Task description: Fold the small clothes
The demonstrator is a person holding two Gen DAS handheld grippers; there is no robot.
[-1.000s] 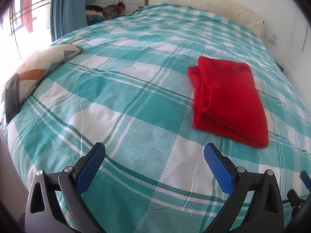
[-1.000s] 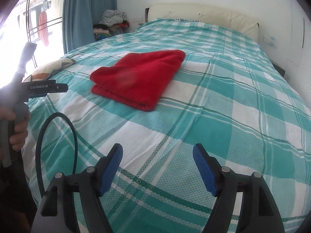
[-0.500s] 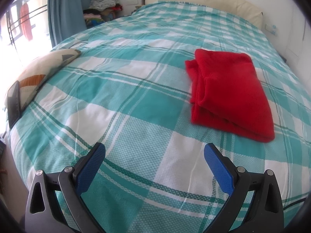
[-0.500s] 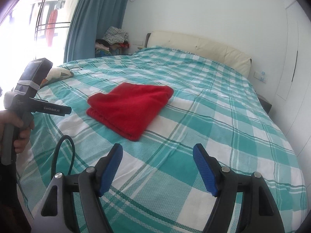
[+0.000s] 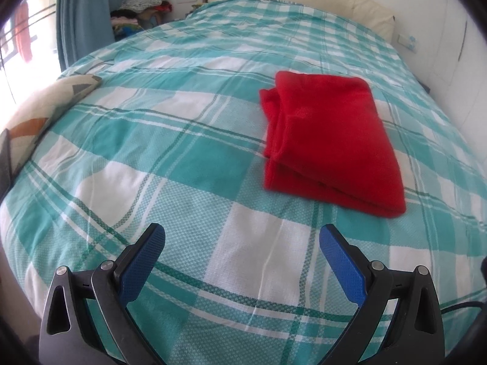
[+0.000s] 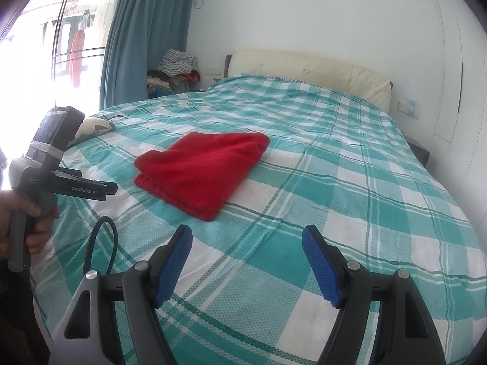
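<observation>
A red garment (image 5: 328, 140) lies folded into a thick rectangle on the teal-and-white checked bed (image 5: 182, 158). It also shows in the right wrist view (image 6: 204, 167). My left gripper (image 5: 242, 237) is open and empty, held above the bed's near edge, short of the garment. My right gripper (image 6: 246, 237) is open and empty, raised back from the garment. The left gripper's body and the hand on it show at the left of the right wrist view (image 6: 39, 179).
A patterned cushion (image 5: 39, 115) lies at the bed's left edge. A pile of clothes (image 6: 176, 70) sits in the far corner by the blue curtain (image 6: 143, 36). A cream headboard (image 6: 307, 73) and white wall close the far side.
Both grippers have pulled back and tilted up from the bed. The right wrist view now takes in more wall and curtain. The red garment has not moved.
</observation>
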